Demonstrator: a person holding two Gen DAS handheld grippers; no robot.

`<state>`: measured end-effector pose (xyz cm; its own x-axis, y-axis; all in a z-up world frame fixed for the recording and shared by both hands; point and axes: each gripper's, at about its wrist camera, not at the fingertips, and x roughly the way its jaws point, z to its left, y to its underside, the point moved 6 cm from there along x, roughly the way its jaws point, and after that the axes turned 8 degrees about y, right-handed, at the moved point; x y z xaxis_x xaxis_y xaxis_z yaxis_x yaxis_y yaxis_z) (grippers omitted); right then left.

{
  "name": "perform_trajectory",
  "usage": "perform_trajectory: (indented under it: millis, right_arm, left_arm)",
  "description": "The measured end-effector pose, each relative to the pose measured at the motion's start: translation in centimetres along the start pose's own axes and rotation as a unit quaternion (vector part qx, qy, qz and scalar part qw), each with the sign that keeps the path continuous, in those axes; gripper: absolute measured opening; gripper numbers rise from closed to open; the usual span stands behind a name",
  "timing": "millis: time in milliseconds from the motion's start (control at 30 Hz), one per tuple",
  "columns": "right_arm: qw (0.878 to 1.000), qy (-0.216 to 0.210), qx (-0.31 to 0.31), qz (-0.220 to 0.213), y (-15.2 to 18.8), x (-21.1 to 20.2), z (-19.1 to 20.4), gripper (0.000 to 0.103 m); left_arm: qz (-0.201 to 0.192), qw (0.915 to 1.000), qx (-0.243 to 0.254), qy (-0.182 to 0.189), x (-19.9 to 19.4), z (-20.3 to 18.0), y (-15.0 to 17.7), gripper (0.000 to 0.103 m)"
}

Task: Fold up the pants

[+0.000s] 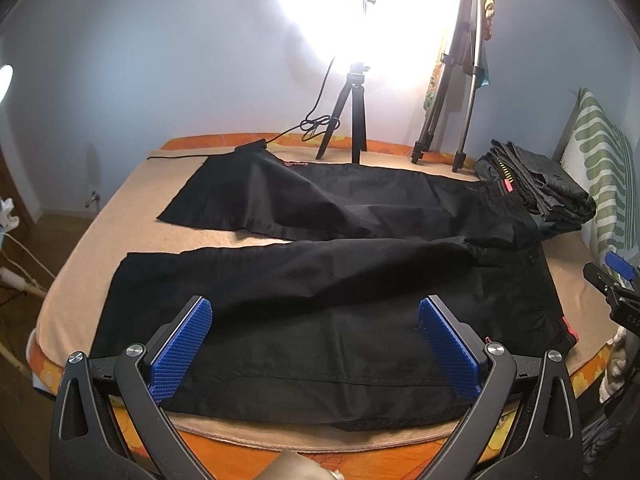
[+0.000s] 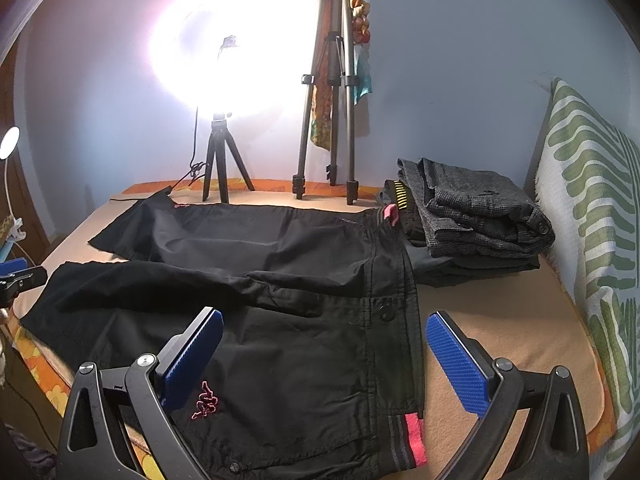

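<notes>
Black pants [image 1: 320, 280] lie spread flat on the bed, legs apart toward the left, waistband to the right. My left gripper [image 1: 316, 312] is open and empty, hovering over the near leg at the bed's front edge. The right wrist view shows the pants [image 2: 280, 288] with a pink logo [image 2: 206, 399] and a pink-trimmed waistband [image 2: 414, 436]. My right gripper [image 2: 324, 328] is open and empty above the hip and waistband. It also shows at the right edge of the left wrist view [image 1: 616, 284].
A stack of folded grey clothes [image 2: 480, 216] sits by the waistband, against a green-patterned pillow [image 2: 592, 200]. A ring light on a small tripod [image 2: 218, 160] and a taller tripod [image 2: 328, 120] stand at the bed's far edge. A tan blanket [image 2: 500, 320] covers the bed.
</notes>
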<state>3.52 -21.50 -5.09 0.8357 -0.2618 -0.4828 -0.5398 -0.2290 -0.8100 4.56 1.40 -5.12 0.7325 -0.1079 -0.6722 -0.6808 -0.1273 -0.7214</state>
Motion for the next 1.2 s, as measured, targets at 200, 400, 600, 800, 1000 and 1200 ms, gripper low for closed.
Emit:
perform_trajectory:
  millis: [200,400,600,800,1000,1200]
  right_arm:
    - [0.999,-0.026,-0.021,0.002,0.5,-0.1,0.8,0.103]
    - [0.994,-0.090,-0.049,0.026,1.9,0.2,2.5,0.097]
    - [0.982,-0.141,-0.110,0.054,4.3,0.6,5.4,0.088]
    - [0.964,-0.178,-0.181,0.086,7.8,1.0,7.9,0.074]
    - [0.945,-0.191,-0.235,0.123,11.3,1.3,8.9,0.066]
    - [0.938,-0.180,-0.263,0.136,12.7,1.8,9.2,0.061]
  left_arm:
    - [0.012,0.9998,0.015,-0.002,0.6,0.8,0.5,0.103]
    - [0.021,0.9996,0.013,0.011,1.1,2.1,1.7,0.087]
    - [0.028,0.9991,-0.009,0.030,1.1,3.7,2.4,0.073]
    - [0.037,0.9988,-0.024,0.022,1.3,6.5,3.1,0.054]
    - [0.057,0.9972,-0.037,0.033,1.7,7.7,4.2,0.041]
    - [0.056,0.9971,-0.032,0.041,1.5,7.6,4.4,0.040]
